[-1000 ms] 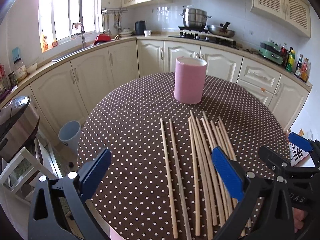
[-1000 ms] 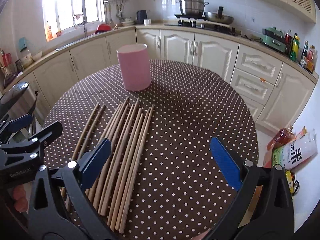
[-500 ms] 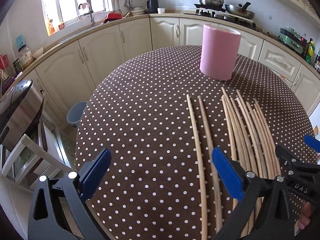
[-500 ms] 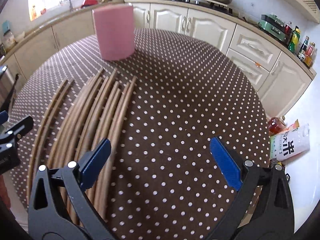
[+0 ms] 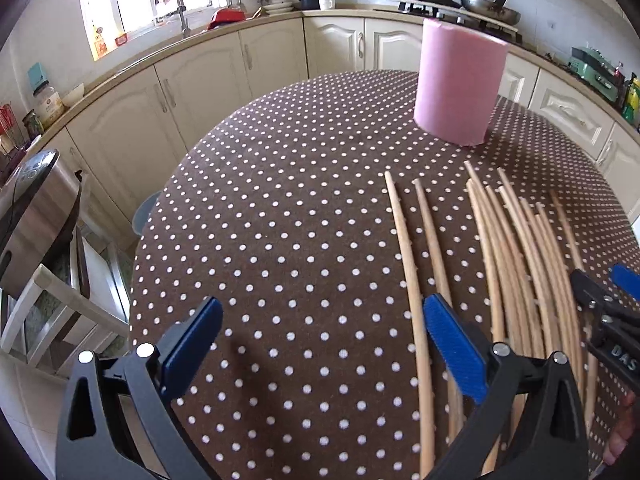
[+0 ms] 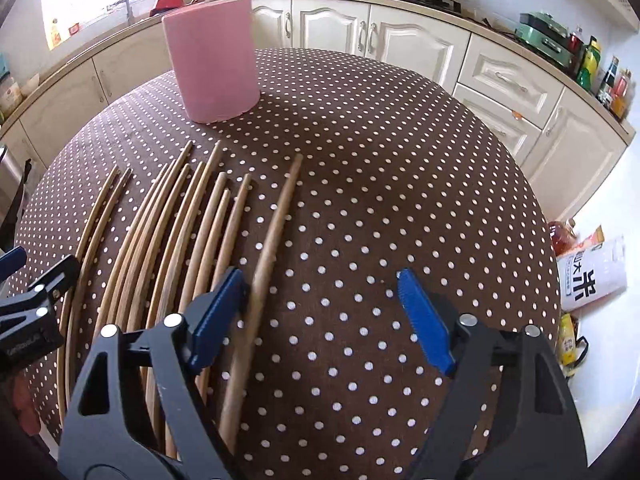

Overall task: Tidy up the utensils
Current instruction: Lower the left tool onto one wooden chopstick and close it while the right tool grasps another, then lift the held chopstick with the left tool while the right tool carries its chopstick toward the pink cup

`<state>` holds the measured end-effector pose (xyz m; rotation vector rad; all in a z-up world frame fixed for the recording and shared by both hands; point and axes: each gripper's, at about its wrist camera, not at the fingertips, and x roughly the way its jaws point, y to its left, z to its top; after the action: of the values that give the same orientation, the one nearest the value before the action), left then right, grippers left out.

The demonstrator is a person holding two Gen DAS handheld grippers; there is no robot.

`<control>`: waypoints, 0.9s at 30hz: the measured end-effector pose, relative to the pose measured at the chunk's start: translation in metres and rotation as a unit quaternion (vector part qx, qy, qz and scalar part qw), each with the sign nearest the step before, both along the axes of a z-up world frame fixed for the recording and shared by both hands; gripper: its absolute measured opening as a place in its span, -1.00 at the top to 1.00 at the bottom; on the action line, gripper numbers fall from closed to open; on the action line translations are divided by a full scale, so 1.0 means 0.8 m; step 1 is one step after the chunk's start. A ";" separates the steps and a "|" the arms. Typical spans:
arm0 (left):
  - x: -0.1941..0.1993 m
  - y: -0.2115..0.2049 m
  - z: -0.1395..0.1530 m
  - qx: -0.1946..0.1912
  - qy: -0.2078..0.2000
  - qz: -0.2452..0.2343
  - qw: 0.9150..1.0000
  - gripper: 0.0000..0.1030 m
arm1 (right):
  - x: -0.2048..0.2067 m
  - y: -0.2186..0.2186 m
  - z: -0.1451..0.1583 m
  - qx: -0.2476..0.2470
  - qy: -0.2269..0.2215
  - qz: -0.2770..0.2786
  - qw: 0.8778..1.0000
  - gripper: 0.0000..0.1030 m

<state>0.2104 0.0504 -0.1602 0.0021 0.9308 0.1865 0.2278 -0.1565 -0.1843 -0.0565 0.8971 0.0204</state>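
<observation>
Round table (image 5: 280,240) covered by a brown cloth with white polka dots, seen from both wrist cameras in a kitchen with cream cabinets (image 5: 192,92). A pink cylindrical holder (image 5: 458,84) stood upright on the far part of the table, apart from the utensils. Wooden chopsticks (image 5: 516,264) lay flat on the cloth in a loose row, their far tips toward the holder; two of them (image 5: 404,248) lay a little apart on the left of the row, and one chopstick (image 6: 272,248) lay apart on its right edge.

Left gripper (image 5: 320,344): fingers wide apart, nothing between the blue pads but bare cloth; its right finger (image 5: 452,344) stood over the two left-hand chopsticks, and whether it touched them could not be told.

Right gripper (image 6: 324,312): its jaws had just been closing, yet the fingers were well apart and pressed on nothing; the single right-edge chopstick lay on the cloth between them, just beside the left pad (image 6: 218,312).

Each gripper showed at the edge of the other's view, over the near ends of the chopsticks
</observation>
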 end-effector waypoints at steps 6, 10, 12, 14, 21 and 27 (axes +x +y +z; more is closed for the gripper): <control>0.017 0.005 -0.002 -0.022 -0.006 0.009 1.000 -0.89 | 0.011 0.010 0.004 0.001 -0.010 0.022 1.000 0.38; 0.017 0.006 0.004 -0.017 -0.033 0.010 0.999 0.17 | 0.012 0.012 0.006 0.017 -0.012 0.028 0.999 0.81; 0.021 0.005 0.005 -0.019 -0.037 -0.005 0.999 0.52 | 0.012 0.009 0.006 0.027 -0.011 0.025 0.999 0.82; 0.023 0.004 0.006 -0.025 -0.038 -0.012 0.999 0.83 | 0.012 0.002 0.009 0.046 -0.012 0.021 0.999 0.87; 0.021 0.018 0.018 -0.060 -0.057 -0.012 0.997 0.88 | -0.001 -0.018 0.033 0.087 -0.048 0.022 0.995 0.87; 0.007 0.017 0.042 -0.088 -0.097 -0.021 0.991 0.88 | -0.019 -0.028 0.064 0.109 -0.089 0.023 0.990 0.87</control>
<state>0.2162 0.0641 -0.1267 -0.1566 0.7499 0.0634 0.2126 -0.1788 -0.1334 0.1233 0.7102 0.1551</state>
